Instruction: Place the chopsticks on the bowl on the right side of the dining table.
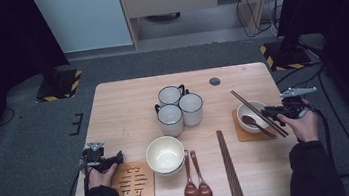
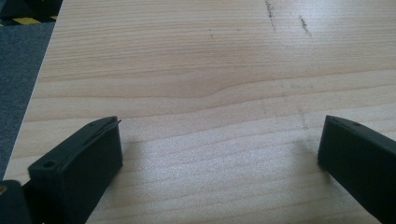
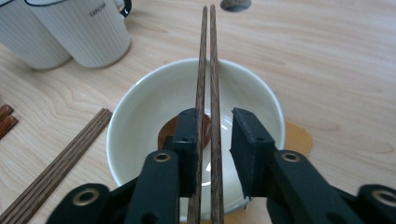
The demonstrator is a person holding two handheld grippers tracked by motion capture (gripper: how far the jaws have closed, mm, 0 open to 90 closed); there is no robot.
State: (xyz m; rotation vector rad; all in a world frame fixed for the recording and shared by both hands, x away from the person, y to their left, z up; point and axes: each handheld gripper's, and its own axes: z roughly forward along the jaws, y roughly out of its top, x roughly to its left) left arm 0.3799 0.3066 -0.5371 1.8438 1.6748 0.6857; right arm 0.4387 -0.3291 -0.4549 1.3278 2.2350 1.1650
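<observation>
A: Okay, right gripper [image 3: 212, 140]?
B: Jaws parted, pair of dark wooden chopsticks [image 3: 208, 70] lying loose between them across the small white bowl [image 3: 140, 116]; spoon inside mostly hidden.
A: Left gripper [image 2: 219, 149]?
B: Open, nothing between.

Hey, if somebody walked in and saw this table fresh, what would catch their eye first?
Probably the chopsticks laid across the white bowl on its orange coaster at the table's right, with the right gripper around them, jaws slightly apart. Next, three white mugs clustered mid-table, and two brown spoons near the front edge.
</observation>
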